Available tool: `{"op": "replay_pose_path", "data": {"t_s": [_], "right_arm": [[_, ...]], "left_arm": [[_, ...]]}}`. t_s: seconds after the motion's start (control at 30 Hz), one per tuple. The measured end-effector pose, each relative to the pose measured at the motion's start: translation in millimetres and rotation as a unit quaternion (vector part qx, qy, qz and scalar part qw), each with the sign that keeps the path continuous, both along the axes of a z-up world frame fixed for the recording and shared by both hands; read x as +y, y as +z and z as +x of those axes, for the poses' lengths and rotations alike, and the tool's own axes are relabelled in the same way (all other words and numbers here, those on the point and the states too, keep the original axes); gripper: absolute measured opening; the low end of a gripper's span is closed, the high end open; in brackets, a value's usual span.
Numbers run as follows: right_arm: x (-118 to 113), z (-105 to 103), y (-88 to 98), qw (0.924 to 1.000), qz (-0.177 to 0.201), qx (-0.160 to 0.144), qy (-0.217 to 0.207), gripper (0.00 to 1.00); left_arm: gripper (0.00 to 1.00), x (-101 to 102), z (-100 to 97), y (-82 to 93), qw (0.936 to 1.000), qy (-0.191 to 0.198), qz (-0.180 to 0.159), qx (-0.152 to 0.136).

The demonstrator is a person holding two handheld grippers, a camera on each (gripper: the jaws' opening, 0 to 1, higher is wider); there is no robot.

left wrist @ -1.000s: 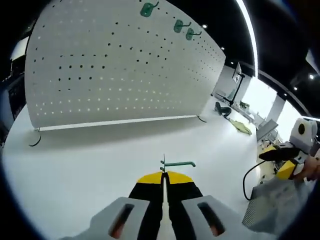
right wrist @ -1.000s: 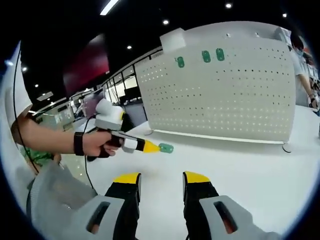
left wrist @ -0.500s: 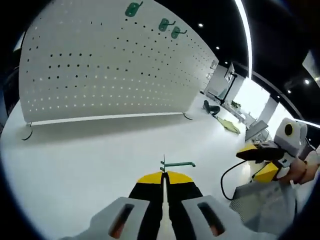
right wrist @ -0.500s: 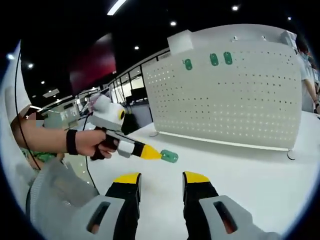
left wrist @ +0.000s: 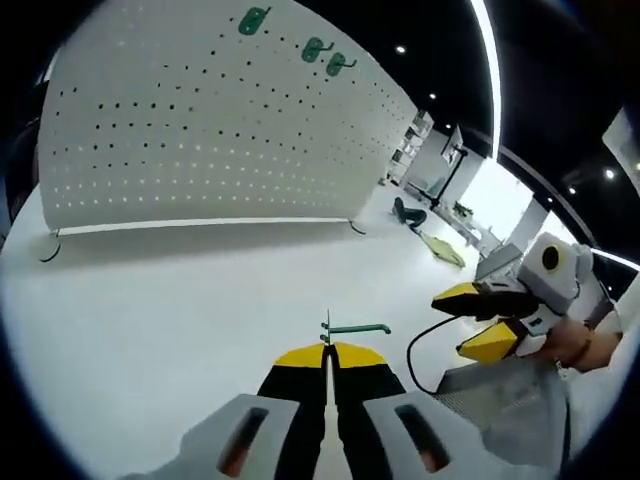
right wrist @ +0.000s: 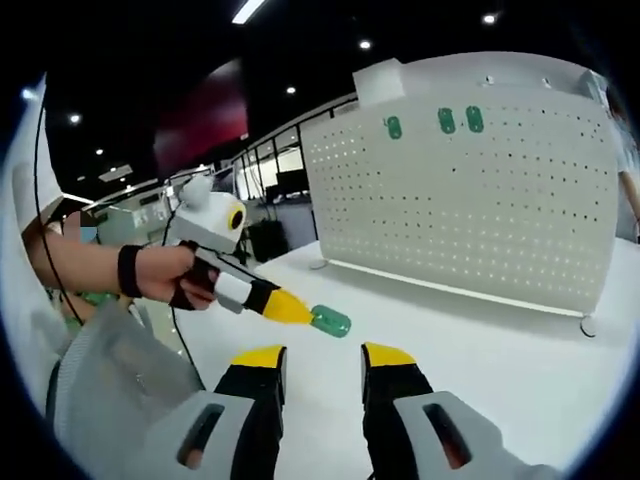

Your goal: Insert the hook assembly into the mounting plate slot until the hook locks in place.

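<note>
In the left gripper view my left gripper is shut on a green hook that sticks out to the right from its yellow tips. The white pegboard stands far ahead, with three green hooks mounted along its top. My right gripper comes in at the right edge, its jaws apart. In the right gripper view my right gripper is open with nothing between its jaws. The left gripper enters from the left, holding the green hook. The pegboard with its green hooks stands beyond.
A white tabletop stretches between the grippers and the board. A person's hand with a black wristband holds the left gripper. A black cable hangs from the right gripper. Desks and office furniture lie past the board's right end.
The right gripper has moved closer to the left one. The left gripper with its hook has tilted and come nearer the right gripper's jaws. The hook stays held.
</note>
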State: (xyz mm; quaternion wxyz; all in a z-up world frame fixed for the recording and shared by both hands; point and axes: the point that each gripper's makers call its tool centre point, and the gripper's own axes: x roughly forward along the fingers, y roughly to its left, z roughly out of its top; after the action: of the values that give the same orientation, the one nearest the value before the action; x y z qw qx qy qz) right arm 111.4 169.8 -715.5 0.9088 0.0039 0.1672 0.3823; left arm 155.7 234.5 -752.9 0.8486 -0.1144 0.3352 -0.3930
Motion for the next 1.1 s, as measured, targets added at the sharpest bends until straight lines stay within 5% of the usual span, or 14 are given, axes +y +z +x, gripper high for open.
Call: {"op": "replay_pose_path", "data": {"t_s": [0.43,0.6,0.97,1.1], "right_arm": [[10.8,-3.8,-2.8,0.9992,-0.015,-0.002,0.036,0.21],[12.3,-6.6,-7.8,0.9972,-0.054,-0.012,0.05,0.16],[12.4,-8.1,-8.5,0.9966,-0.059,-0.017,0.055,0.11],[13.4,-10.6,-15.0,0.9923,-0.099,-0.03,0.068,0.09]], "left_arm": [[0.01,-14.9,-25.3,6.8,0.9985,-0.017,-0.032,0.042],[0.01,-23.0,-34.8,9.8,0.9982,-0.03,-0.034,0.041],[0.01,-31.5,-42.9,10.5,0.9968,-0.048,-0.033,0.055],[0.01,-34.3,-46.3,11.0,0.9959,-0.052,-0.037,0.065]]}}
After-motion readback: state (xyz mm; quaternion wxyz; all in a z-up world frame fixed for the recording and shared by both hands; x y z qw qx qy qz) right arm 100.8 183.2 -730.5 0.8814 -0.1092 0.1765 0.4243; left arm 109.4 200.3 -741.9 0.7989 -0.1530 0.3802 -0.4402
